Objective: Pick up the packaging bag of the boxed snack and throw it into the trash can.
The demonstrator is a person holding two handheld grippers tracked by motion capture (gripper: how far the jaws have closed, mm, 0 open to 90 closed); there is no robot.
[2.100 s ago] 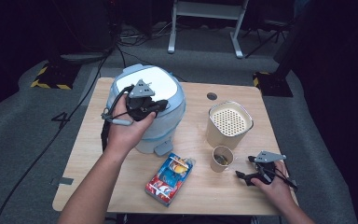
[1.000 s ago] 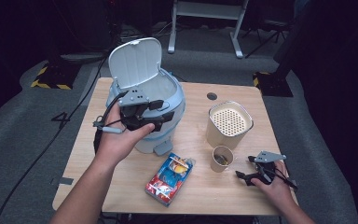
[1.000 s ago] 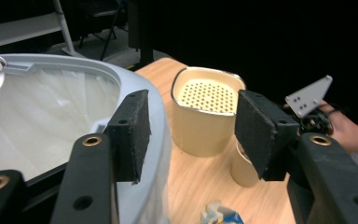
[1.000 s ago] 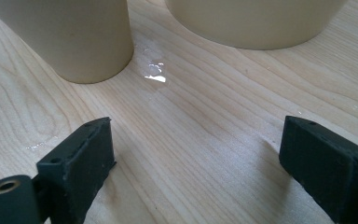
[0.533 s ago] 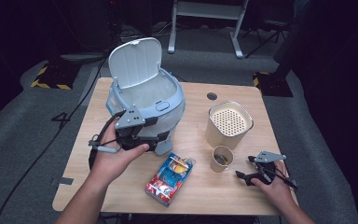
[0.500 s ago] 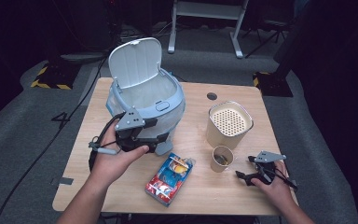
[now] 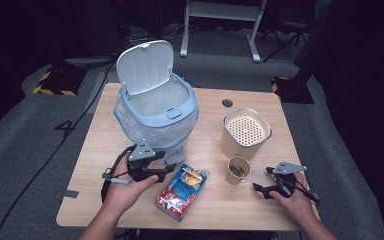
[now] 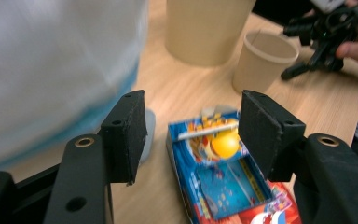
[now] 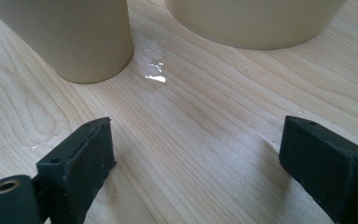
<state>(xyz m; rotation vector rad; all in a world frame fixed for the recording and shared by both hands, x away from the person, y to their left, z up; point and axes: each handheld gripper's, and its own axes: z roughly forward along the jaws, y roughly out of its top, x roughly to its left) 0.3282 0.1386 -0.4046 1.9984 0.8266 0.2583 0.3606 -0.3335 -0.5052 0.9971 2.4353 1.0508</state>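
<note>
A light blue bin (image 7: pixel 156 117) with a plastic liner stands at the table's left middle, its white lid (image 7: pixel 145 66) flipped up. My left gripper (image 7: pixel 166 169) is open just in front of the bin, beside a blue and red snack box (image 7: pixel 182 191). In the left gripper view the box (image 8: pixel 226 186) lies between and beyond the open jaws (image 8: pixel 193 133), with the bin's blurred wall (image 8: pixel 51 70) at left. My right gripper (image 7: pixel 262 182) rests open near the front right edge. A small paper cup (image 7: pixel 238 170) and a beige canister (image 7: pixel 246 132) stand beyond it.
The wooden table (image 7: pixel 100 150) has bare room at its left side and along the front. A small wet spot (image 9: pixel 154 74) lies on the wood between the cup (image 9: pixel 65 37) and the canister (image 9: pixel 256 21). A round hole (image 7: pixel 227 103) marks the tabletop behind the canister.
The bin's lid has swung up from shut to open. My left gripper has drawn back from the bin's top down to the table in front of it. The right gripper has stayed still.
</note>
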